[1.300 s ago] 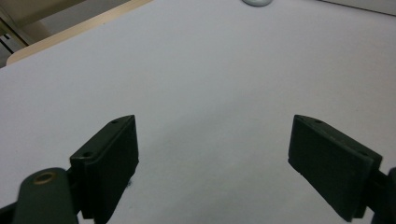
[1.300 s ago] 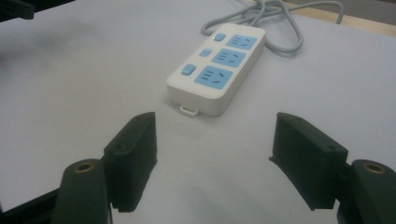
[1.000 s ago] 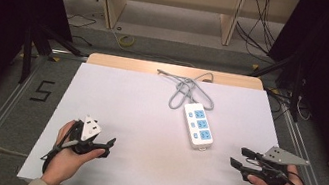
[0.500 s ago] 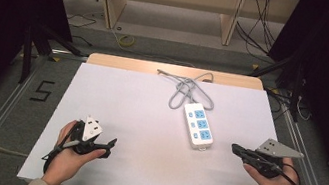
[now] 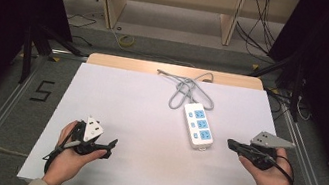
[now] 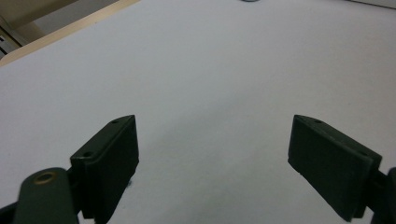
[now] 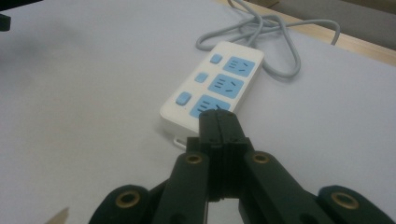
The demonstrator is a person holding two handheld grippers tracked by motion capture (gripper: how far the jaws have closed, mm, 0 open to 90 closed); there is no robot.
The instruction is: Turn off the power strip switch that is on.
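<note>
Left gripper [image 5: 111,143] sat near the table's [image 5: 147,120] front-left corner, jaws spread wide over bare white surface, holding nothing. Right gripper [image 5: 231,144] was near the front-right edge, jaws pressed together with nothing between them, tips aimed at the power strip [image 5: 198,125] and just beside its near end.

Strip lay right of centre, long axis running front to back, grey cord [image 5: 188,87] looped in loose coils toward the back edge.

Handling, my guess: rigid plastic body, light, smooth shell, likely to skate on the table if nudged. Best hold is across the narrow width at mid-body; ends and buttons are poor purchase. Cord is soft and will drag or snag behind it.

View differences: right gripper view showed three blue sockets, each with a blue switch beside it, plus a small tab at the strip's near end; high view blurred those. Left gripper view showed jaw spread clearly. High view alone gave the layout of both hands and the cord run.
</note>
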